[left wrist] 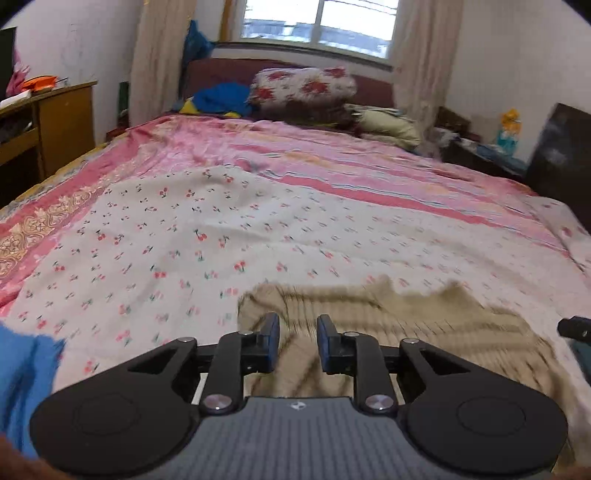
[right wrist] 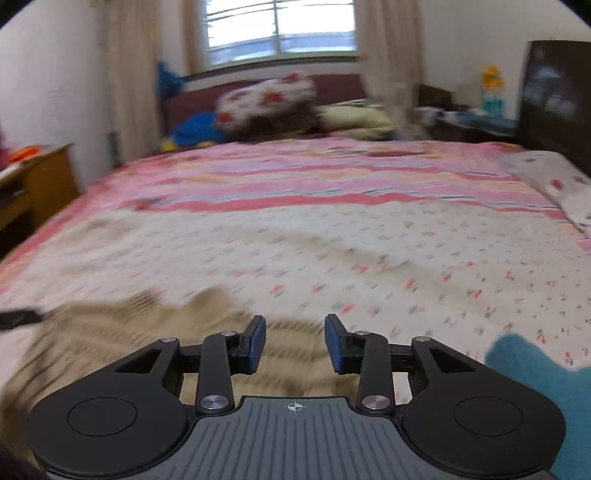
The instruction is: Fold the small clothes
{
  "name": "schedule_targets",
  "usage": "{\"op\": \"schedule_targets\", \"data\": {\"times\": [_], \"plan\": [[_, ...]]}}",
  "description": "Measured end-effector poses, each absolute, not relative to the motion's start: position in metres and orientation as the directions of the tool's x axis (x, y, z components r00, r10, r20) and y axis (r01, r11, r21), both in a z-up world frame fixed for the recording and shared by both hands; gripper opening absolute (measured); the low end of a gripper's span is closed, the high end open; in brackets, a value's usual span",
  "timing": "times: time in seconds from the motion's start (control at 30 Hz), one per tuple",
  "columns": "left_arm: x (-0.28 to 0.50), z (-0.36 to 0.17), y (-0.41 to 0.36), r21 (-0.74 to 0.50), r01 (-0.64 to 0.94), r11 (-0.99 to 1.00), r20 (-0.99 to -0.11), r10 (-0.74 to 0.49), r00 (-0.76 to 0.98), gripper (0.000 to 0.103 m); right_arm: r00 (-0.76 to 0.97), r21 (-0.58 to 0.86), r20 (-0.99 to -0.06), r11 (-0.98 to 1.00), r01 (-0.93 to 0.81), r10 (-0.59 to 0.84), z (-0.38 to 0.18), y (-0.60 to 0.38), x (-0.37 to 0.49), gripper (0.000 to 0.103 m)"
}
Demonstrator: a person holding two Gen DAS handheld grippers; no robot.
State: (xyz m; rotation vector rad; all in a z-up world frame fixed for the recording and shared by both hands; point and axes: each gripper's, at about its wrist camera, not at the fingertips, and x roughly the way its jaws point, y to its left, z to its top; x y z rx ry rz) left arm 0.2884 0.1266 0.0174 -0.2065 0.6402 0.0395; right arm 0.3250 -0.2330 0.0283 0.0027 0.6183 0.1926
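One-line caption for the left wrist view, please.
Open left tool poised over a beige striped garment on the cherry-print sheet.

Soft daylight from the window (left wrist: 317, 22); motion blur, fisheye-curved edges

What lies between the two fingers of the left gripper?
In the left wrist view, only the beige striped garment shows in the gap of the left gripper, lying on the cherry-print sheet. The jaws stand open, gripping nothing.

- Left gripper (left wrist: 298, 341): matte black linkage arms, blue pads on the fingertips (left wrist: 272, 332), silver round pivot screws, grey ribbed body with a small white emblem
- Right gripper (right wrist: 295, 341): same build, white crosshair mark on the grey ribbed body
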Motion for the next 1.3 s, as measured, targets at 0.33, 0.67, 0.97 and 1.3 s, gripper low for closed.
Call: {"op": "schedule_targets", "data": {"times": [0.33, 0.67, 0.97, 1.3], "plan": [[0.123, -0.013, 0.136, -0.21, -0.043, 0.977, -0.731, -0.127, 0.67, 0.033, 0.6, 0.171, -0.727, 0.935, -0.311, 0.333, 0.013, -0.262, 0.157, 0.036], [0.037, -0.036, 0.119, -0.275, -0.032, 0.961, -0.787, -0.206, 0.581, 0.033, 0.481, 0.249, -0.811, 0.94, -0.232, 0.333, -0.025, -0.279, 0.075, 0.039], [0.023, -0.043, 0.119, -0.297, -0.091, 0.95, -0.795, -0.194, 0.574, 0.036, 0.468, 0.306, -0.799, 0.925, -0.225, 0.378, -0.031, -0.289, 0.052, 0.042], [0.027, -0.042, 0.113, -0.269, -0.081, 0.96, -0.818, -0.183, 0.545, 0.036, 0.453, 0.459, -0.74, 0.865, -0.203, 0.498, -0.039, -0.299, 0.053, 0.032]]}}
